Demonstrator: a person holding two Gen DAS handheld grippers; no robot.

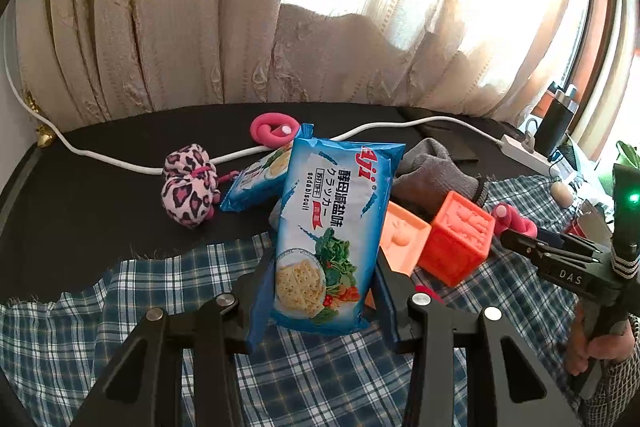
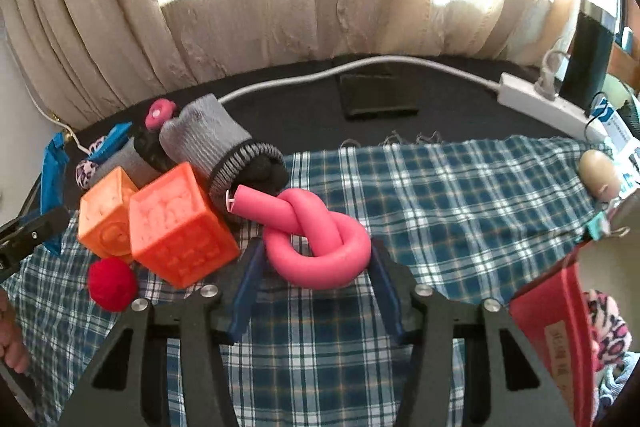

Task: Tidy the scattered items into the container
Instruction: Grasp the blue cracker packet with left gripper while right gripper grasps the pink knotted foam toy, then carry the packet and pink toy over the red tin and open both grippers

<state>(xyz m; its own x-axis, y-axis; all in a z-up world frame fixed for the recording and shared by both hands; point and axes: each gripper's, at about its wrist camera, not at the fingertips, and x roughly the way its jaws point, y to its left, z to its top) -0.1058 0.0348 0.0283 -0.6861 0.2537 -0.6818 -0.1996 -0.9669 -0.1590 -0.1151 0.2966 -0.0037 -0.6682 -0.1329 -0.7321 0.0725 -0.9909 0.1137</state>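
In the left wrist view my left gripper point(image 1: 324, 267) is shut on a blue soda biscuit pack point(image 1: 332, 223), held upright above the plaid cloth point(image 1: 160, 291). In the right wrist view a pink knotted foam tube point(image 2: 320, 251) lies on the plaid cloth point(image 2: 440, 211) between my right gripper's point(image 2: 316, 259) fingers, and both pads touch its sides. The left wrist view shows the right gripper point(image 1: 506, 235) at the far right, at that pink tube point(image 1: 512, 219). A red container point(image 2: 552, 331) with a leopard-print item point(image 2: 608, 331) inside sits at the lower right.
Two orange cubes point(image 2: 176, 227), a red pompom point(image 2: 112, 283) and rolled grey socks point(image 2: 224, 147) crowd the cloth's left side. A leopard plush point(image 1: 188, 187), a second biscuit pack point(image 1: 256, 183), another pink knot point(image 1: 272, 131) and a white cable point(image 1: 120, 159) lie on the black tabletop. A power strip point(image 2: 548, 107) stands far right.
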